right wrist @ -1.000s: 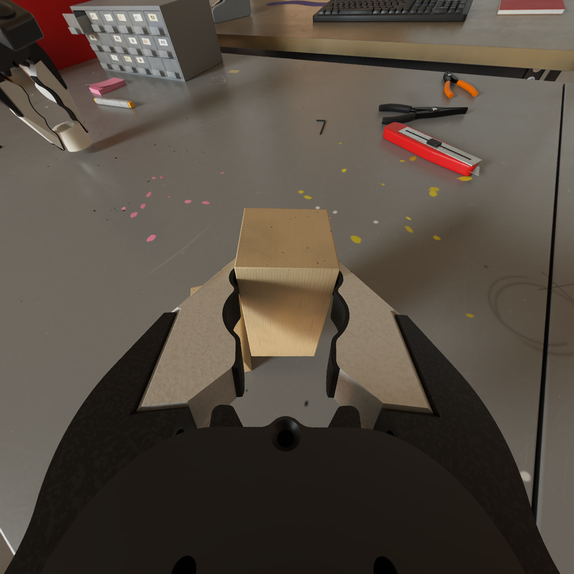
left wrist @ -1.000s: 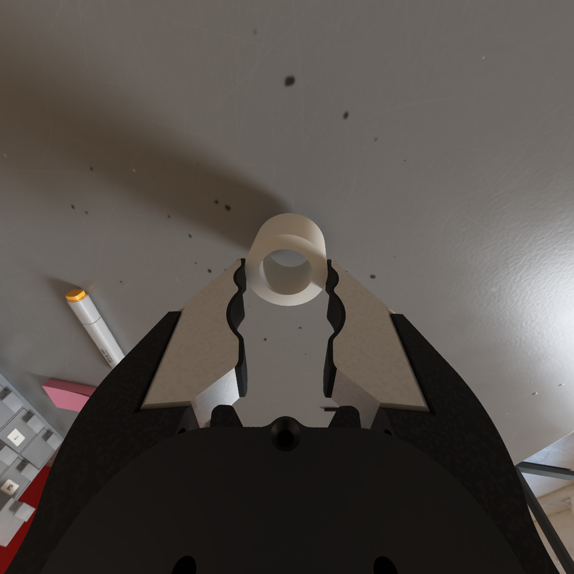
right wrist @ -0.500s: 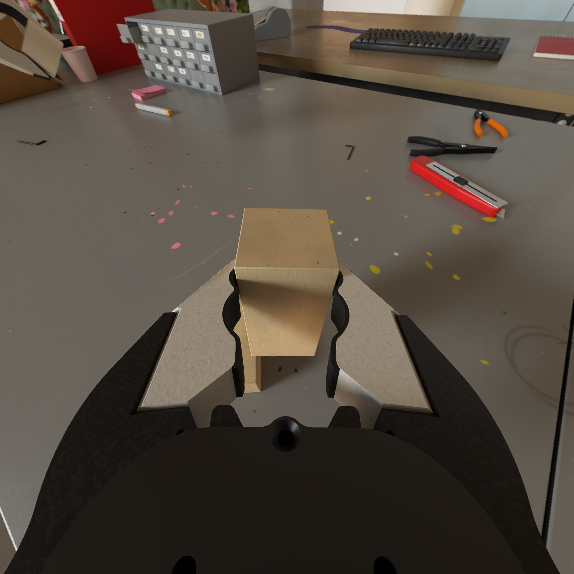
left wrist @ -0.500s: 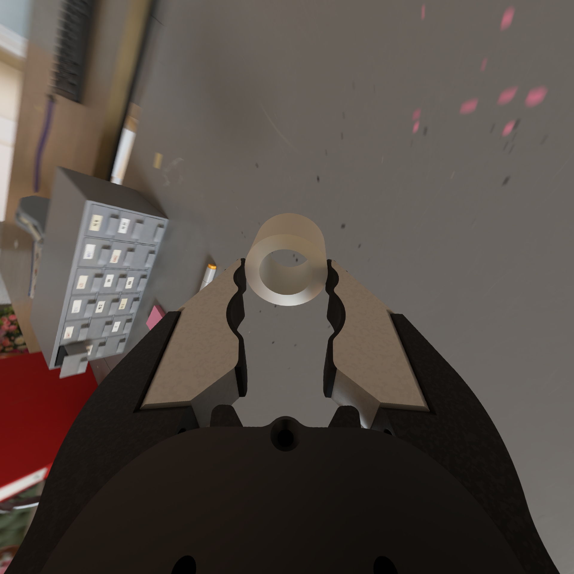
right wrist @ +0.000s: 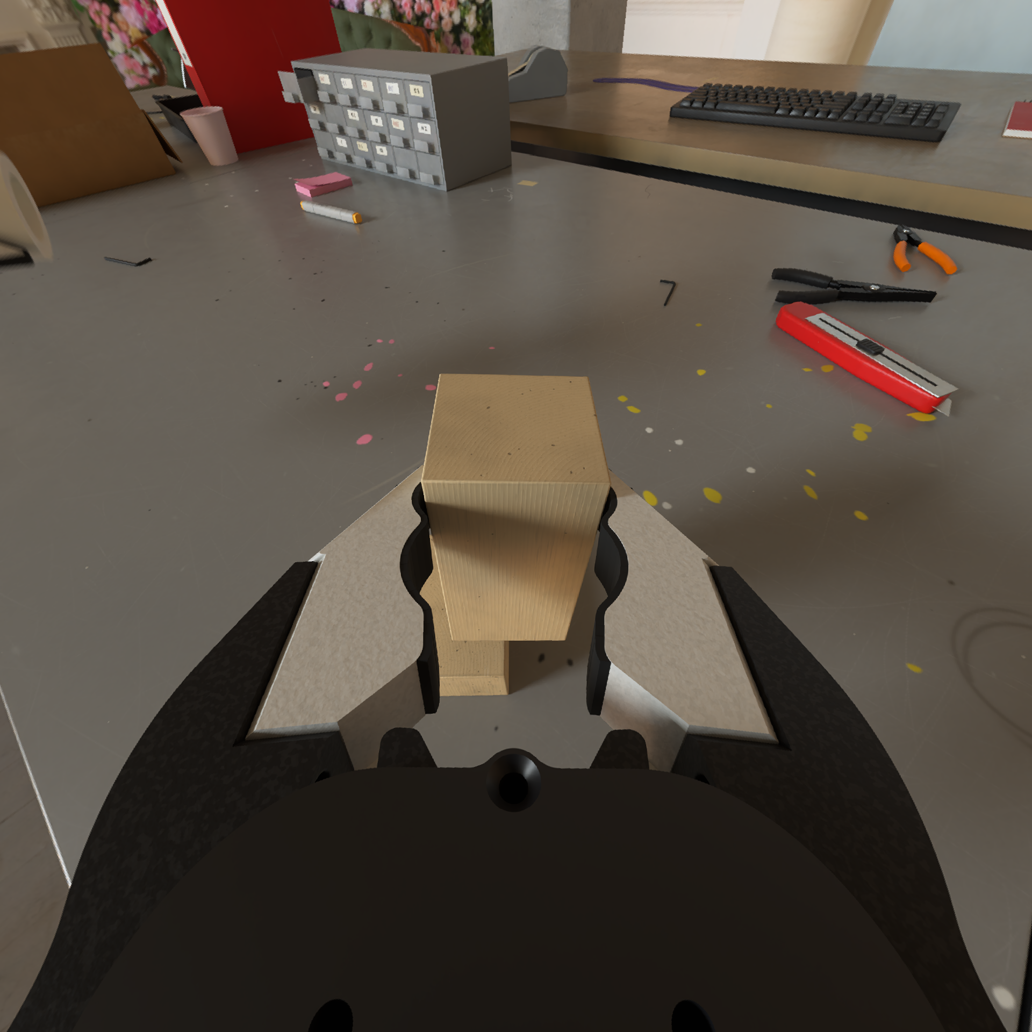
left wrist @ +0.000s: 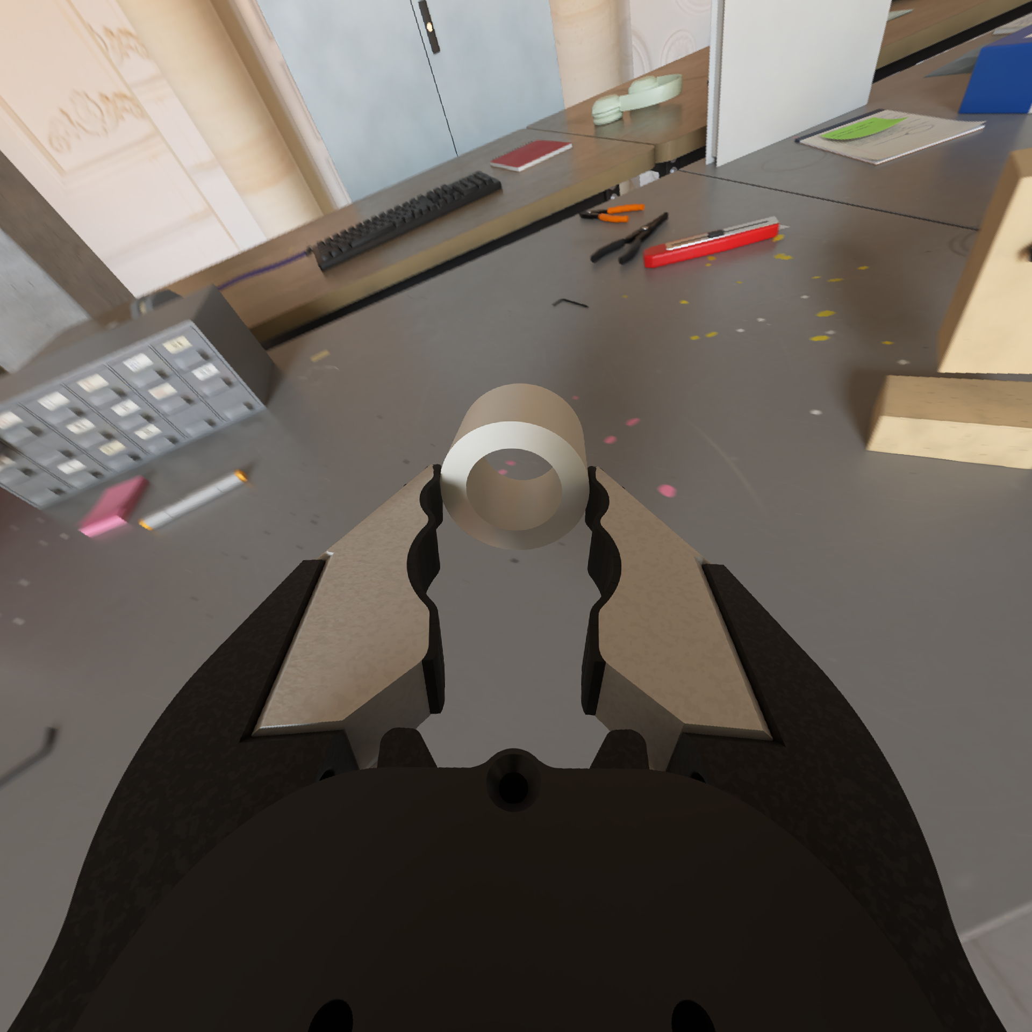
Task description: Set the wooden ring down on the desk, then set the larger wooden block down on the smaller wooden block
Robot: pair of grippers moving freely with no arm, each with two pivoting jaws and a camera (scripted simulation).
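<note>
My left gripper (left wrist: 512,480) is shut on the pale wooden ring (left wrist: 519,410) and holds it at the fingertips, above the grey desk (left wrist: 726,558), hole facing the camera. My right gripper (right wrist: 514,497) is shut on the larger wooden block (right wrist: 514,447) and holds it upright. The smaller wooden block (right wrist: 474,667) lies flat on the desk under it, partly hidden. In the left wrist view the larger block (left wrist: 994,268) stands close over the smaller block (left wrist: 949,424) at the right edge; I cannot tell if they touch. The ring also shows at the left edge of the right wrist view (right wrist: 22,218).
A grey drawer cabinet (right wrist: 402,111), a pink eraser (right wrist: 323,184) and a marker (right wrist: 330,212) are at the far left. A red utility knife (right wrist: 863,357), black pliers (right wrist: 849,291) and orange pliers (right wrist: 921,254) lie at the far right. A keyboard (right wrist: 810,109) sits on the back desk.
My left gripper has swung from facing down at the desk to looking across it, ring still held. My right gripper has lifted a little with the larger block; more of the smaller block shows below.
</note>
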